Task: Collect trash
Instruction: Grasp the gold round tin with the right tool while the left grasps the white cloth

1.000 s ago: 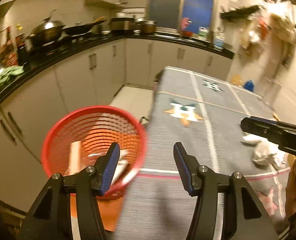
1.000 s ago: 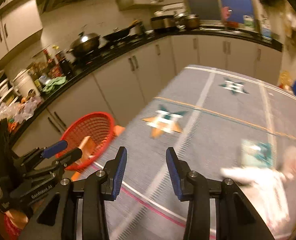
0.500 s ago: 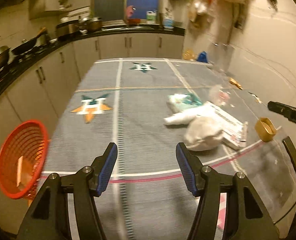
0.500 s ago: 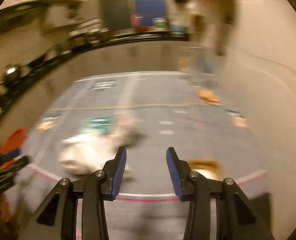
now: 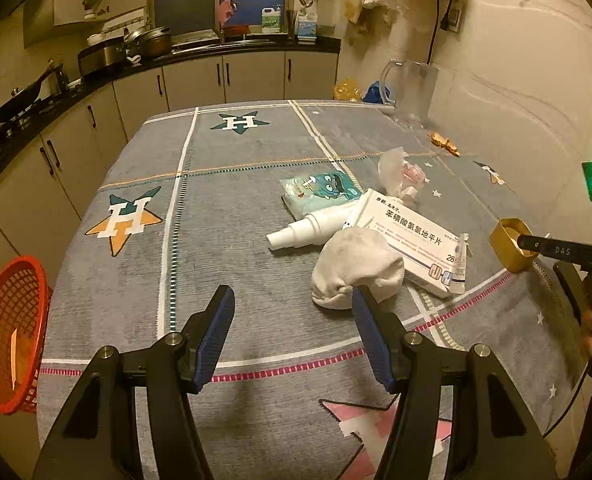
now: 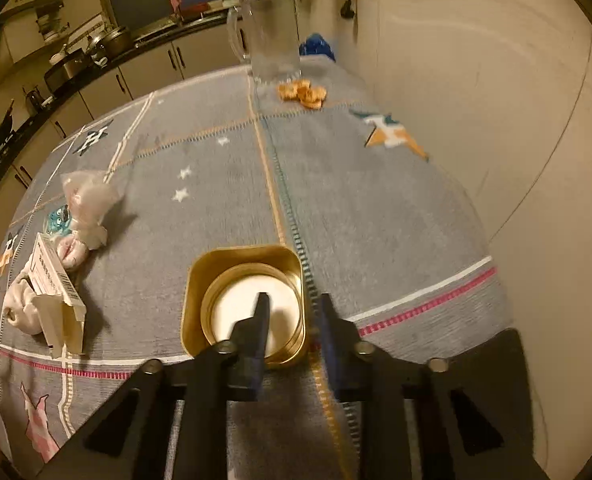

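On the table's near edge, the right hand-held gripper (image 6: 292, 312) has just been closing astride the gold lid's (image 6: 216, 264) wall.

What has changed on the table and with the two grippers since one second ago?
Both grippers swung away from the red basket toward the trash pile. The right gripper reached the gold cap and its jaws have just been closing over the cap's wall. The left gripper is open and empty, near the white cloth. The trash itself lies unmoved.
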